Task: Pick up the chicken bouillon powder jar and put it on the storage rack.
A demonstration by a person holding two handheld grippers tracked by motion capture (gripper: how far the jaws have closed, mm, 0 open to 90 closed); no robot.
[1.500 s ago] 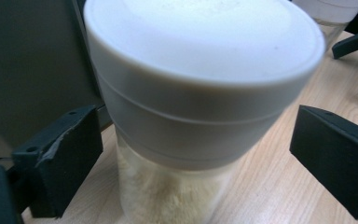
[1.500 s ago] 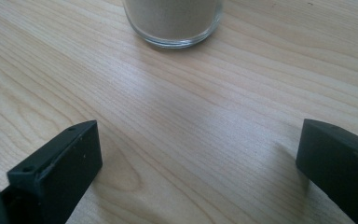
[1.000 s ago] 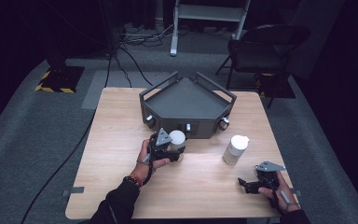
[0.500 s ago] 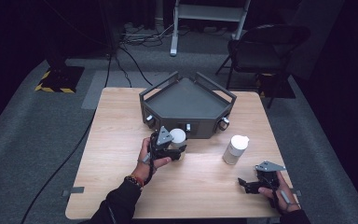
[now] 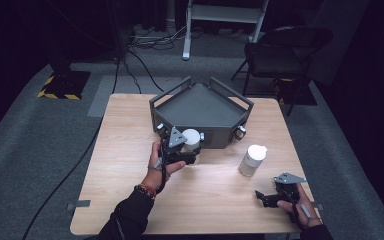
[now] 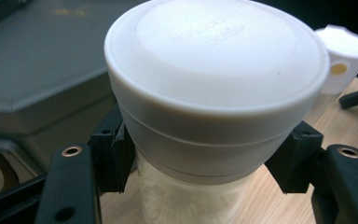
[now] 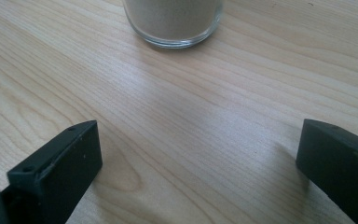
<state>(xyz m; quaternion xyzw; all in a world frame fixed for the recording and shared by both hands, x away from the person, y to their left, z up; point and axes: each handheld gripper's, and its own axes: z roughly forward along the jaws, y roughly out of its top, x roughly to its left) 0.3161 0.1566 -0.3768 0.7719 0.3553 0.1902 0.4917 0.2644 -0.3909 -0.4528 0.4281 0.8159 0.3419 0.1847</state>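
Observation:
My left gripper is shut on a white-lidded jar, held just in front of the dark grey tray. In the left gripper view the jar's white lid sits close up, with both jaws clamped under it on the neck. A second white-lidded jar stands on the table to the right and appears far off in the left gripper view. My right gripper rests open near the table's front right edge. Its jaws point at that second jar's glass base.
The tray has raised handles and knobs on its front wall. The wooden table stands on grey carpet. A black chair and a white stand are behind it; a cable runs along the floor at left.
My left gripper has carried its jar a little up and toward the tray's front wall. The right gripper and the second jar have stayed still.

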